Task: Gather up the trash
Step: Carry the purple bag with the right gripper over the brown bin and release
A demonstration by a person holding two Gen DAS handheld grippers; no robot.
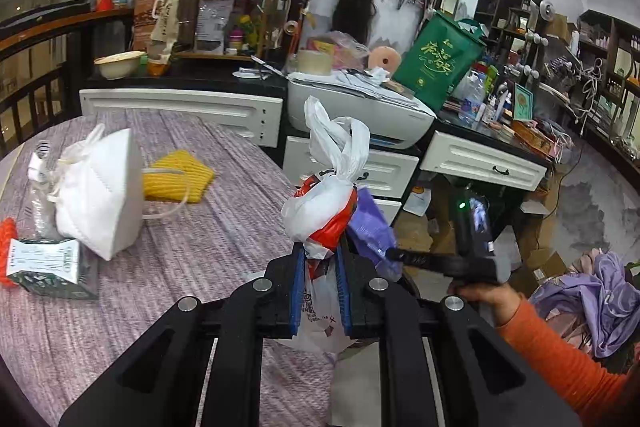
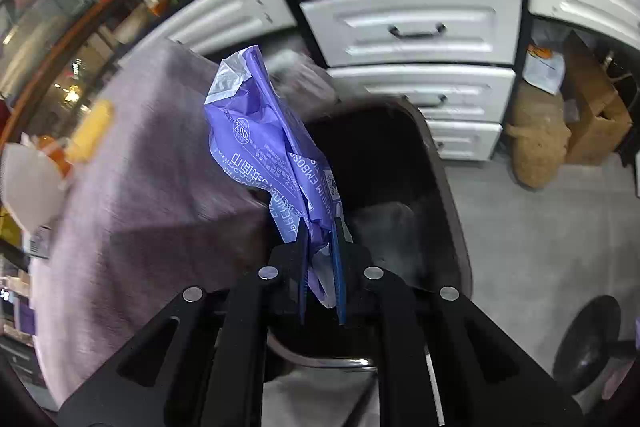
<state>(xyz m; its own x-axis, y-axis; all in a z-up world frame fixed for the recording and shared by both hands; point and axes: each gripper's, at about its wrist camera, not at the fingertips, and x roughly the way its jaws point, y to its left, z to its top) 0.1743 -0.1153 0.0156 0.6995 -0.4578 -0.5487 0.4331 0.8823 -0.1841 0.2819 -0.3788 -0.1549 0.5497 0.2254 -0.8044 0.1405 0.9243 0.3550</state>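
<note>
The table (image 1: 192, 251), covered in a mauve woven cloth, fills the left of both views; past its right edge stands a dark trash bin (image 2: 432, 163), open-mouthed on the floor, presumably set there so litter can go straight off the edge. Behind are white drawers (image 2: 412, 27) and a printer (image 1: 360, 107). On the table, toward its left edge, lie a white face mask (image 1: 104, 195), a yellow knitted piece (image 1: 178, 177) just behind it and a small green carton (image 1: 48, 267) at the near left, seemingly litter not yet collected. The left gripper (image 1: 320, 291) is clamped on a knotted white and red plastic bag (image 1: 324, 211), held at the table's right edge with its knot upward, likely carried by the body so nothing spills. The right gripper (image 2: 322, 279) is closed tight on a crumpled purple wrapper (image 2: 264, 147), which stands above the bin's near rim, well placed for a drop once the jaws part
</note>
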